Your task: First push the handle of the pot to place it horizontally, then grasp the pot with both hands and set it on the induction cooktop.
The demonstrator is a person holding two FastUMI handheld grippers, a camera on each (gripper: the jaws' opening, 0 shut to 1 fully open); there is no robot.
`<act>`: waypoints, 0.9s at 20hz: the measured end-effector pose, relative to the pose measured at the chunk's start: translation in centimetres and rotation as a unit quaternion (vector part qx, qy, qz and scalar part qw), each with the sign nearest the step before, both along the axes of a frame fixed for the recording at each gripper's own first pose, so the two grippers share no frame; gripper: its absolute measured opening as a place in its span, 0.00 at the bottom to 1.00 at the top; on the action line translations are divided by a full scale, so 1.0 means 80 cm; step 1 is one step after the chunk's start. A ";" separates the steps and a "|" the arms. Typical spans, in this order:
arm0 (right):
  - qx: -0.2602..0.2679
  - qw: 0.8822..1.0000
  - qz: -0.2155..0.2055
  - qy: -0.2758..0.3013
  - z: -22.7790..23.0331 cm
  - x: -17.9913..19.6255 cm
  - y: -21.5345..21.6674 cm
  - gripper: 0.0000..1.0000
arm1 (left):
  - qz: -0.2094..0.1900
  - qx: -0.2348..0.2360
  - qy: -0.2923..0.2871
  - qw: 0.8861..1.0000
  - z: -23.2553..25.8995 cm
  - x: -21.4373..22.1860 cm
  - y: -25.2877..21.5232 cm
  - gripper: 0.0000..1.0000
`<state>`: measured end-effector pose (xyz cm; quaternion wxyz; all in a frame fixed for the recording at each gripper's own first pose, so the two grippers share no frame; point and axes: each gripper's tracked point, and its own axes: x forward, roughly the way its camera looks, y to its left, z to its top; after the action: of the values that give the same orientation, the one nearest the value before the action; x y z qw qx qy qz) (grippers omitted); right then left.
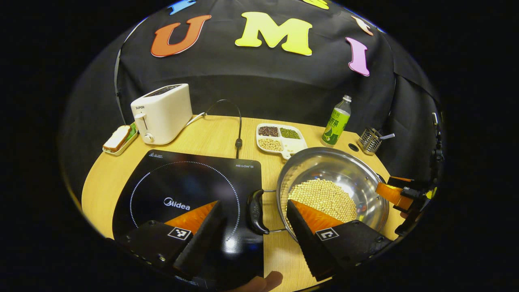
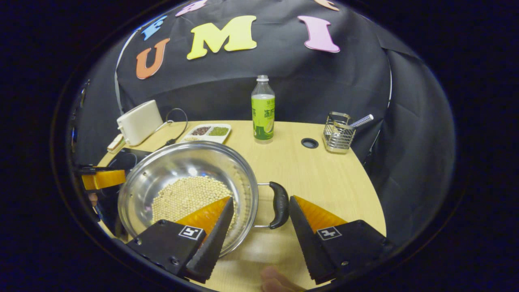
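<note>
The pale wooden desk (image 1: 211, 134) carries, on its left part, the flat black glass induction cooktop (image 1: 178, 190), and just to its right stands the wide, shallow stainless-steel pot (image 1: 344, 170), its floor covered by a layer of pale round beans (image 1: 324, 196). The pot sits on the bare desk, beside the cooktop and not yet on it. Two small black loop handles stick out on wire brackets, one on the left side (image 1: 256, 211) reaching over the cooktop's edge, the other on the right side (image 2: 279, 205). The left tool (image 1: 253, 217) is spread wide with that left handle between its fingers, neither finger visibly pressing on it; the right tool (image 2: 261, 211) is likewise released, straddling the right handle and the rim. Judging by its look, the pot is stiff thin steel, fairly light itself but weighted by the beans, with a polished wall that would slip under a pinch. The handles look like the better hold: curved, probably grippier, and opposite one another. The loose beans will roll and shift the load if it tilts, so a level lift seems wise.
</note>
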<state>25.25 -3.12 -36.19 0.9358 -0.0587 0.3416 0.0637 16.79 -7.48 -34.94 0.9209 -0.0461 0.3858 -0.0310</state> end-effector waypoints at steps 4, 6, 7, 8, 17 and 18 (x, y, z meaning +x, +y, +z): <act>0.010 1.000 -0.006 0.013 -0.017 0.009 0.002 0.87 | -0.003 -0.029 0.019 0.999 -0.012 0.006 -0.015 0.93; 0.009 1.000 -0.004 0.023 -0.027 0.010 0.001 0.87 | -0.003 -0.044 0.030 0.999 -0.019 0.008 -0.020 0.92; 0.011 0.999 -0.004 0.030 -0.033 0.011 0.002 0.87 | 0.003 -0.040 0.034 0.999 -0.019 0.008 -0.018 0.75; 0.014 0.999 -0.004 0.033 -0.036 0.012 0.001 0.88 | 0.002 -0.041 0.034 0.999 -0.021 0.012 -0.018 0.89; 0.028 0.999 -0.031 0.034 -0.033 0.005 -0.006 0.70 | 0.005 -0.036 0.049 0.998 -0.024 0.012 -0.018 0.46; 0.029 0.998 -0.032 0.035 -0.034 0.005 -0.006 0.68 | 0.004 -0.032 0.046 0.998 -0.024 0.012 -0.017 0.44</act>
<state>25.66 -3.63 -38.91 0.9263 -0.0185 0.3736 0.0460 17.72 -8.85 -36.89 0.9004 -0.0783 0.4262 -0.0372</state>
